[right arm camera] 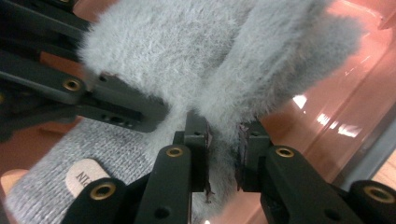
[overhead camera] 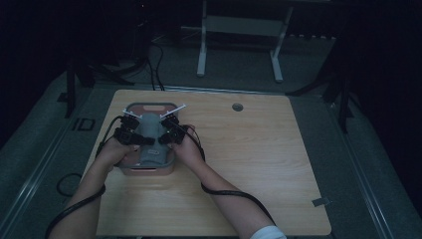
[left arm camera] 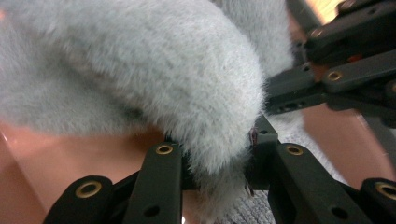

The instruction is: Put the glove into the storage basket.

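High view: a pink tray point(overhead camera: 130, 107) is seen on the wooden table point(overhead camera: 249, 164), and a grey fuzzy garment point(overhead camera: 149, 142) is located inside that tray, between the two grippers. The left gripper point(overhead camera: 133, 135) is positioned at the left side of the tray, the right gripper point(overhead camera: 168, 133) at its right side, each held in one hand. In the left gripper view, a fold of the grey fuzzy garment point(left arm camera: 140, 79) is clamped between the narrowly set jaws, with the pink tray point(left arm camera: 60, 158) wall just behind it. In the right gripper view, a second fold of the garment point(right arm camera: 219, 70) is pinched between jaws closed to a narrow gap, and a small label point(right arm camera: 81, 175) is visible on a knitted part lying lower in the tray. Both grasps are judged complete. The garment is raised in part, but its lower end rests in the tray. Whether it is being lifted out or set in cannot be told; the transfer itself is judged unfinished.
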Demonstrator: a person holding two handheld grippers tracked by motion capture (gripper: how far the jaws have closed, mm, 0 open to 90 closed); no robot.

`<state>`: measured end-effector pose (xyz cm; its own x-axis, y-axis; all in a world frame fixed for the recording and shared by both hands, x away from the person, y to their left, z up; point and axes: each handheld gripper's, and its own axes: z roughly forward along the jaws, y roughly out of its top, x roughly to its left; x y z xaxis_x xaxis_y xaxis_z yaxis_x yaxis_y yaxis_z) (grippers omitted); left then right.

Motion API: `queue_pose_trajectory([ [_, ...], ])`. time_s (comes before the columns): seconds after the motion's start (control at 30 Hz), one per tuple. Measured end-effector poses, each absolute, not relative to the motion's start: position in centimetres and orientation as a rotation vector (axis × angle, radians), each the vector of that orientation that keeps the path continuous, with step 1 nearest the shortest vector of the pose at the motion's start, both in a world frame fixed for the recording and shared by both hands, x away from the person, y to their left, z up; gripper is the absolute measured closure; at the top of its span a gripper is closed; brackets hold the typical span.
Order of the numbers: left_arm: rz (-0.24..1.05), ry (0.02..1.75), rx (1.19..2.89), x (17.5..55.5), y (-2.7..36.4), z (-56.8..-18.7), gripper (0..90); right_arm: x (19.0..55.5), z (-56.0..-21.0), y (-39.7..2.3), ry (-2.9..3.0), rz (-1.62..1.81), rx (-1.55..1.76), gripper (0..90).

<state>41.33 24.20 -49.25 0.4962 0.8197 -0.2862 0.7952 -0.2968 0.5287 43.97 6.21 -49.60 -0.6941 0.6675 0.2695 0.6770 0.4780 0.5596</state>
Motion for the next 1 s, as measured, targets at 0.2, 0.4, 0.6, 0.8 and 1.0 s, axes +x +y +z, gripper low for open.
queue_pose_trajectory([
  [0.2, 0.043, 1.378, 2.161, 41.7, 23.8, -49.6, 69.5, 43.9, -48.4, 5.7, -2.686, -1.097, -1.173, 54.2],
  [0.4, 0.101, 1.447, 2.184, 41.9, 23.5, -49.7, 52.8, 43.6, -45.7, 3.8, -2.616, -1.282, -1.145, 44.5],
  [0.6, 0.207, 1.440, 2.176, 41.6, 23.5, -49.2, 34.8, 42.8, -44.4, 2.0, -2.645, -1.345, -1.051, 29.1],
  [0.8, 0.273, 1.421, 2.174, 41.0, 23.8, -48.6, 32.4, 42.3, -44.3, -0.3, -2.659, -1.374, -1.003, 16.8],
  [1.0, 0.335, 1.350, 2.120, 39.6, 24.7, -47.4, 28.6, 42.0, -44.3, -3.0, -2.683, -1.425, -1.006, 14.3],
])
